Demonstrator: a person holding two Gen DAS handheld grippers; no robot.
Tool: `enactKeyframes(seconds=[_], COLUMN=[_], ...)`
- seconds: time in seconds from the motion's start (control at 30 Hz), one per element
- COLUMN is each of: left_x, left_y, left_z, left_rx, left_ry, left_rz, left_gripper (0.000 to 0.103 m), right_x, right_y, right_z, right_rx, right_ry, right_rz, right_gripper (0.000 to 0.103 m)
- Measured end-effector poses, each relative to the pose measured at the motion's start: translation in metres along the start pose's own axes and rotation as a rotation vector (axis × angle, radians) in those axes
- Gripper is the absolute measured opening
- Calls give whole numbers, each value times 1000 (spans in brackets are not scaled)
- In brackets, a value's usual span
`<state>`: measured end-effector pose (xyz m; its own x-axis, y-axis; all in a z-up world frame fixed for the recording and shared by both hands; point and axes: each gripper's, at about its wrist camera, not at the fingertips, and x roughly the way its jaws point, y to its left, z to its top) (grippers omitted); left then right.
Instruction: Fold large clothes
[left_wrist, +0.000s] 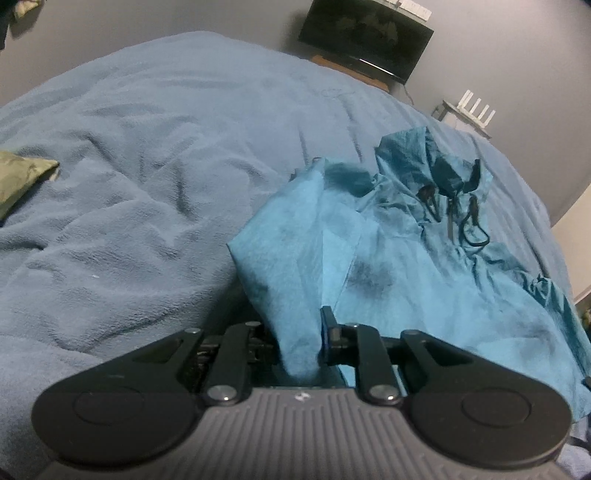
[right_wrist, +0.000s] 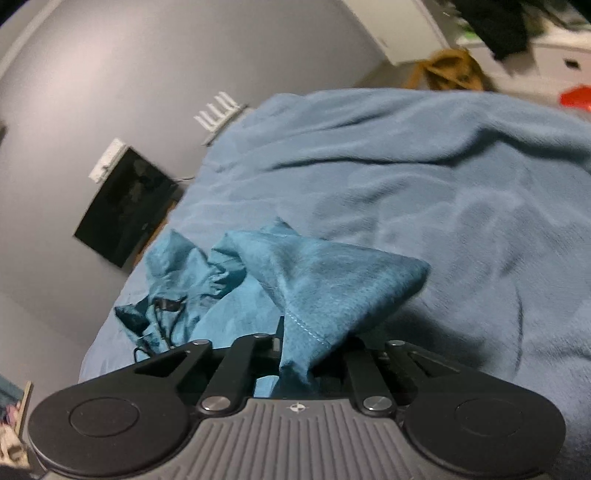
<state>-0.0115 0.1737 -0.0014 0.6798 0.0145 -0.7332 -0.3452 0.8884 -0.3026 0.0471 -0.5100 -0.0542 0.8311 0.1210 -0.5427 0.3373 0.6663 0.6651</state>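
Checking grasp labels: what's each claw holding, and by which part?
Both hold the teal hooded jacket. Left claw pinches a bunched fold of its fabric; right claw grips a stitched hem edge. Rest lies on the blue blanket.

- Your jacket (left_wrist: 388, 266) is bright teal blue, with thin black cords (left_wrist: 458, 210) near its hood.
- Your bed (left_wrist: 147, 166) wears a soft, plain grey-blue blanket.
- Your tongs are black on both sides.
- The pillow (left_wrist: 18, 177) is green.
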Motion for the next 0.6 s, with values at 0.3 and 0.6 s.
enactKeyframes(seconds=[0.3,0.6], left_x=[-24,-17], left_y=[5,-78], left_z=[9,-11], left_rx=[-55,349], left_ry=[-230,-259], left_rz=[106,31], left_gripper=[67,68], right_x=[-10,-25], right_y=[7,55], right_z=[9,-6], right_rx=[-20,-295], right_ry=[-161,-380], right_rz=[-156,-213], right_gripper=[76,86])
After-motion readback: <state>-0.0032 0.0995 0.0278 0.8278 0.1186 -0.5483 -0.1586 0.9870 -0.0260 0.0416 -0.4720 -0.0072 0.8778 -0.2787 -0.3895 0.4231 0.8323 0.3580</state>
